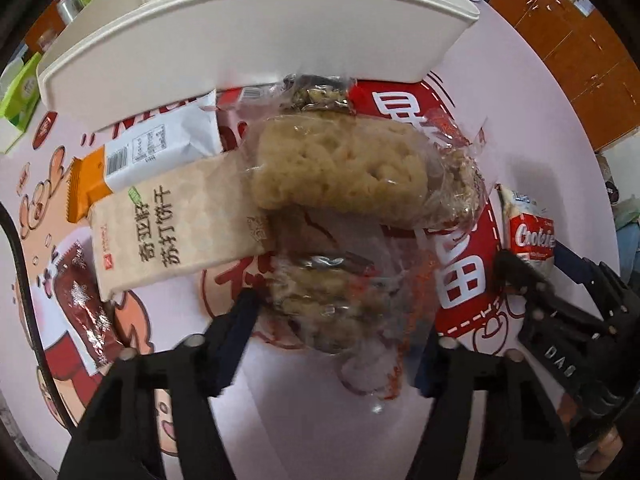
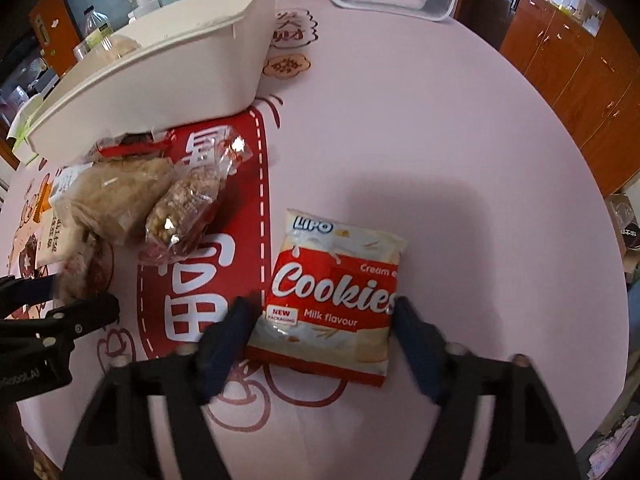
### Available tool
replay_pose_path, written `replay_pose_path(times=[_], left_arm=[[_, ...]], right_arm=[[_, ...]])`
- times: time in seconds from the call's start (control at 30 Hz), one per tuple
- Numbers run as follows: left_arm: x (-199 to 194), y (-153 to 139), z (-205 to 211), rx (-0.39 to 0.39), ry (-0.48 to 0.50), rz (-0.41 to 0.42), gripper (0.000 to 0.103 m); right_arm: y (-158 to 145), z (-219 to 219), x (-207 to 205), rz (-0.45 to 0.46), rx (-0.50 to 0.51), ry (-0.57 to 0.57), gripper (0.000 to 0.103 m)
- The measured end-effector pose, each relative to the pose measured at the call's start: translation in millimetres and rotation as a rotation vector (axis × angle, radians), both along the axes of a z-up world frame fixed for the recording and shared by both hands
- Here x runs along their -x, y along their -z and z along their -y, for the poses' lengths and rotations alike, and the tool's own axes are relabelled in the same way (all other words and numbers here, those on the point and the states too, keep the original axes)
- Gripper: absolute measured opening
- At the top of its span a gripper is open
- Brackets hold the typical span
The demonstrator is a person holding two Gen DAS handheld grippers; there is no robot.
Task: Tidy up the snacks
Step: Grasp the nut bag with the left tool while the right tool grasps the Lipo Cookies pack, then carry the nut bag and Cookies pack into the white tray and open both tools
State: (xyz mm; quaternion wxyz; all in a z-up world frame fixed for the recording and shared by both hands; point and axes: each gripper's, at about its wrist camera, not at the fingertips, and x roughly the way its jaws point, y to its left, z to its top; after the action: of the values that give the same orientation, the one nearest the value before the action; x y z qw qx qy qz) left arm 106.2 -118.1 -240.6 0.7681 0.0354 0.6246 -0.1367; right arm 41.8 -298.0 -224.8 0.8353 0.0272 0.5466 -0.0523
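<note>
Between our right gripper [image 2: 322, 312] fingers lay cookie packet [image 2: 334, 294], both pads touching its side edges, jaws narrowed onto it, packet flat on pink table [image 2: 420, 128]. Between our left gripper [image 1: 340, 320] fingers sat clear-wrapped snack [image 1: 336, 304], pads at its sides; firm grip we could not tell. Beyond both claws stood white bin [image 1: 240, 40]; cracker pack [image 1: 172, 232] lay left of left claw.
</note>
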Motion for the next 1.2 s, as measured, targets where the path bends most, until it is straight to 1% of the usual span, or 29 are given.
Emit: replay_pose_path(times=[0.03,0.07,0.1,0.23,0.37,0.6,0.67,0.83,1.03,1.2], left_arm=[[0,-1,0,0.005,0.008,0.006,0.051],[0,-1,0,0.013,0.011,0.011,0.045],[1,-3,0,0.023,0.019,0.02,0.043],[6,-6,1,0.01,0.044,0.024,0.042],[24,-11,8,0.017,0.072,0.029,0.042],[52,-27,8,0.041,0.089,0.038,0.042],[62,-31,0,0.049,0.089,0.044,0.042],[72,-56,-12,0.066,0.067,0.094,0.042],[70,-86,-35,0.087,0.008,0.143,0.042],[62,-108,-51,0.091,-0.035,0.182,0.042]], right_arm=[[-1,2,1,0.003,-0.002,0.002,0.054],[-1,3,1,0.004,-0.004,0.002,0.051],[-2,4,1,0.005,-0.01,0.0,0.05],[-2,6,5,0.004,-0.033,-0.011,0.049],[-4,6,13,0.009,-0.089,-0.013,0.048],[-26,-5,43,0.065,-0.145,-0.064,0.048],[-35,-9,51,0.084,-0.158,-0.079,0.048],[-56,-18,55,0.131,-0.17,-0.127,0.048],[-78,-34,57,0.176,-0.176,-0.185,0.048],[-90,-49,56,0.202,-0.173,-0.225,0.048]])
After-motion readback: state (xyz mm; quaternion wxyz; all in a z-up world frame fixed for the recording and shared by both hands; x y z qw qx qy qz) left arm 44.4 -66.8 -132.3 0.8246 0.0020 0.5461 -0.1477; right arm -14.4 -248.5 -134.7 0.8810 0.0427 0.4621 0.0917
